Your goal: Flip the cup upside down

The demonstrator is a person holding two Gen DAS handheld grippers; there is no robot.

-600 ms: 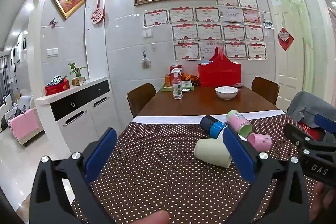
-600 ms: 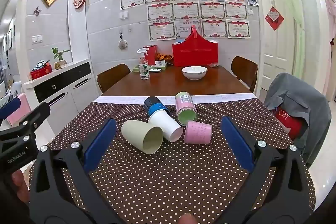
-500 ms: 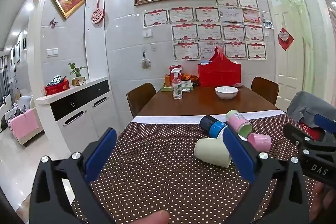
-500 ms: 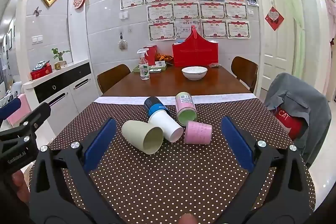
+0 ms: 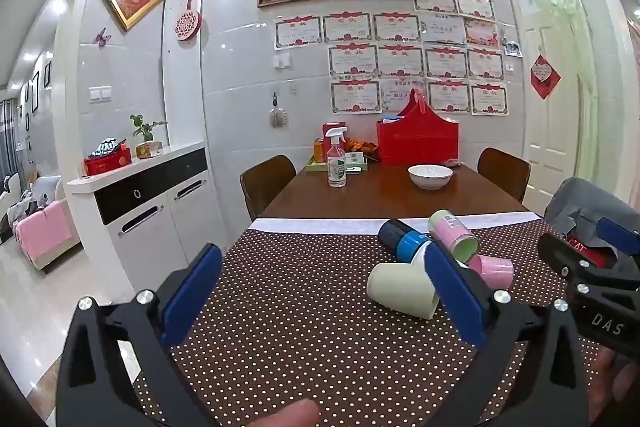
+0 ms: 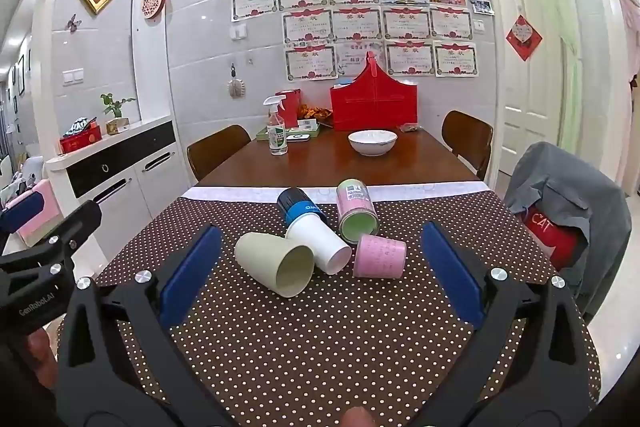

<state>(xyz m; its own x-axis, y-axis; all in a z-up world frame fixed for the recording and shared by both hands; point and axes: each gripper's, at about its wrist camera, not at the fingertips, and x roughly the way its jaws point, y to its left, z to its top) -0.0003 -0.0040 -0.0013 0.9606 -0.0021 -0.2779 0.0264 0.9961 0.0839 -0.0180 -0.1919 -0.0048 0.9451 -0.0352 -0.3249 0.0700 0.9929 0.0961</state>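
Both my claws hang released over the polka-dot tablecloth [image 6: 320, 339]: my right gripper [image 6: 320, 267] faces the cream cup [image 6: 276, 261], lying on its side at twelve o'clock; from my left gripper [image 5: 320, 291] it lies at two o'clock.

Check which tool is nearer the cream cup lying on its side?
Right, as far as these views show. The right tool faces the cream cup, which lies between its open fingers' line, just ahead. The left tool is off to the cup's left, open over bare tablecloth.
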